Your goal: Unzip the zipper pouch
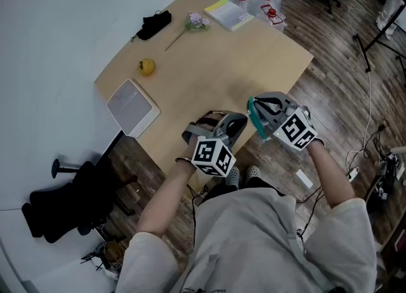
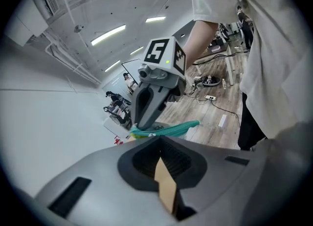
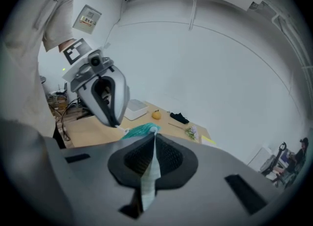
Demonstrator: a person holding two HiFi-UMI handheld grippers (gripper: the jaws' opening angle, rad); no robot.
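While the table (image 1: 209, 70) carries a white box (image 1: 132, 106), a yellow fruit (image 1: 146, 66) and some smaller things toward its far side, none of them has a part in the work, which goes on in the air above its near edge. Both grippers meet there, tip toward tip, with the teal pouch (image 3: 139, 131) strung between them and clear of the tabletop.

Seen from the opposite gripper view, the left gripper (image 3: 116, 124) is closed tight, nipping one end of the pouch at a small pale tab that may be the zip pull; it is too small to be sure. At the other end, the right gripper (image 2: 138, 128) is likewise clamped, with the teal cloth running into its tip.

As for progress, the pickup and the two-ended grip look done. Whether the zip has opened at all I cannot tell, since no view shows the teeth or a gap in the cloth. My judgement is that the pulling is at or near its start, and most of the zip's run is probably left to open.
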